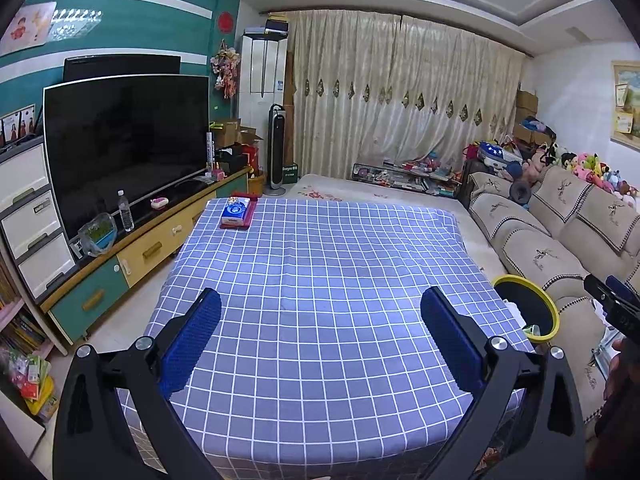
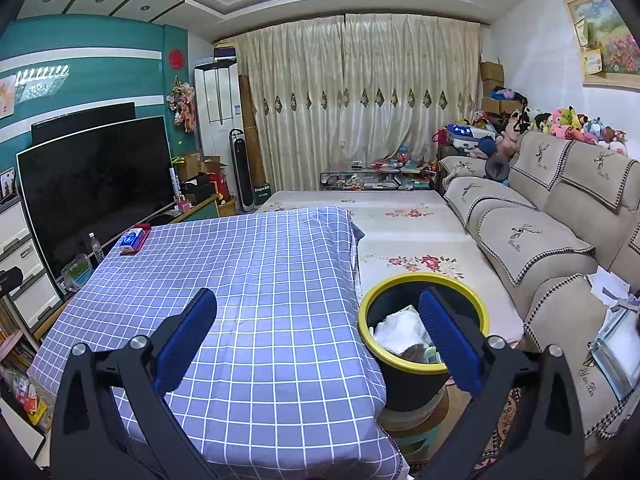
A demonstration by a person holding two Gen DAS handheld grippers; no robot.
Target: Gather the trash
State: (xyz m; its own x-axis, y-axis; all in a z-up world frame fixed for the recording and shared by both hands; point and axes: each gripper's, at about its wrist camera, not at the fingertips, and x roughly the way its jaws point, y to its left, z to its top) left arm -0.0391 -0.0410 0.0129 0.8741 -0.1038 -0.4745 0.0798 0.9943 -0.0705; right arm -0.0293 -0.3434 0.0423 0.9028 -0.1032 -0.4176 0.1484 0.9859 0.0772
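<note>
Right wrist view: right gripper (image 2: 318,340) hangs with jaws spread wide and nothing between them, above the table's edge, beside the bin (image 2: 416,364).
Left gripper (image 1: 320,340): likewise gaping and bare over the checked tablecloth (image 1: 320,248).
Trash: white crumpled paper (image 2: 398,330) lies inside the bin; the cloth looks bare apart from a tissue pack (image 1: 236,212) at the far corner.
Doing it well: scan the sofa (image 2: 560,312) for scraps, and pinch loose paper at its bulk.
Hard to tell: the white pieces (image 2: 610,286) on the sofa arm may be litter.
</note>
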